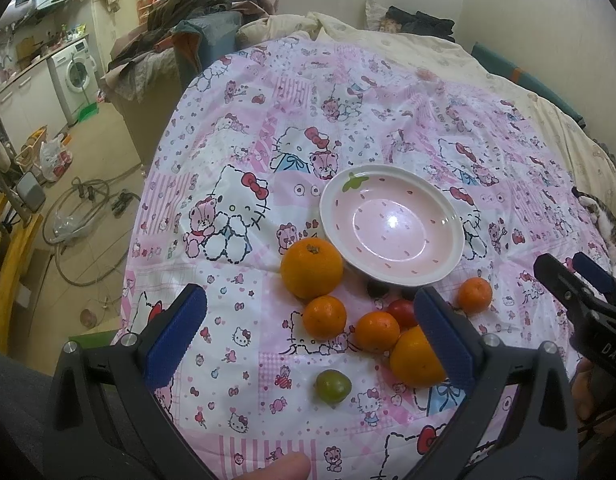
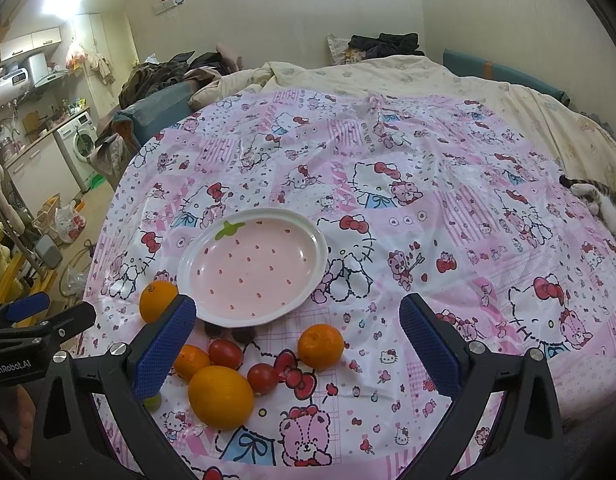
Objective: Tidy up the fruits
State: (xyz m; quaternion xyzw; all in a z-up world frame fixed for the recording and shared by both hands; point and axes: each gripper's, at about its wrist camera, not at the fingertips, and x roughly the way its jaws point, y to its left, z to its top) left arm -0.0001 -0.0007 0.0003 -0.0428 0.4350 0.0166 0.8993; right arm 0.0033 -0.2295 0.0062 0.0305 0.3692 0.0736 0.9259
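Now I hold both tongs, left [image 1: 310,334] and right [image 2: 298,346], wide open and empty, with oranges [image 1: 311,268] at 6 o'clock of the pink plate [image 2: 196,276].

Left wrist view: looks forward and down along its own fingers from the near edge of the patterned cloth [image 1: 236,152], close above the fruit, with the right gripper [image 1: 570,268] entering at the right edge. Right wrist view: same direction, set further right, with the left gripper [image 2: 52,312] at its left edge. Both views share the pink plate [image 1: 332,200] [image 2: 188,268], the fruit cluster and the kitchen background at left.
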